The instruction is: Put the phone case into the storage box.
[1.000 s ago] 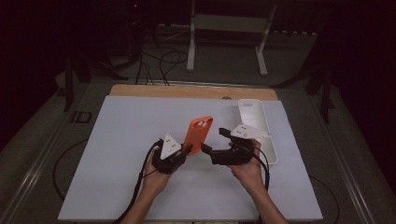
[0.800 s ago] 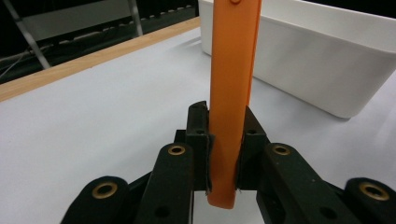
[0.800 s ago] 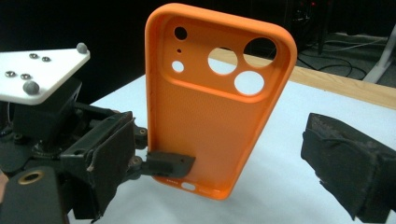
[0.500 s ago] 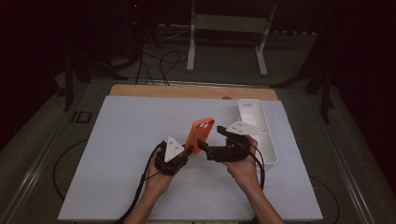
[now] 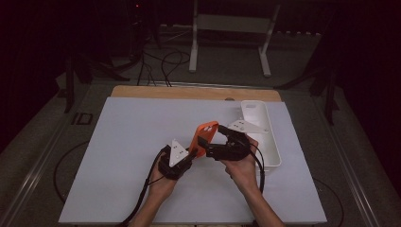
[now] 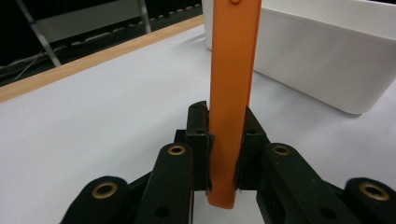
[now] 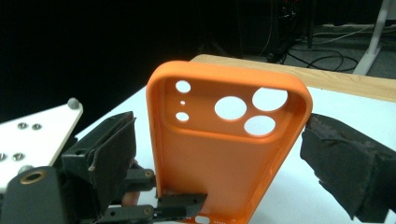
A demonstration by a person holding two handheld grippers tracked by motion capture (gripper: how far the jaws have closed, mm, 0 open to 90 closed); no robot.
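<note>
An orange phone case (image 5: 204, 137) stands tilted above the white table, its camera holes at the top end (image 7: 243, 107). My left gripper (image 5: 188, 155) is shut on the case's lower end, and its pads press both faces of the thin edge (image 6: 231, 70). My right gripper (image 5: 213, 141) comes in from the right and is open. Its two jaws stand on either side of the case's upper half (image 7: 219, 128), the right one close to the case's rim and the left one a little apart from it.
A long white tray (image 5: 270, 142) lies on the table just right of the hands, seen close behind the case as a white tray wall (image 6: 327, 65). The wooden table edge (image 5: 189, 91) runs along the back. Stand legs and cables lie on the floor beyond.
My right gripper has edged left, so its jaws now stand around the case. The left gripper still holds the case in about the same place.
</note>
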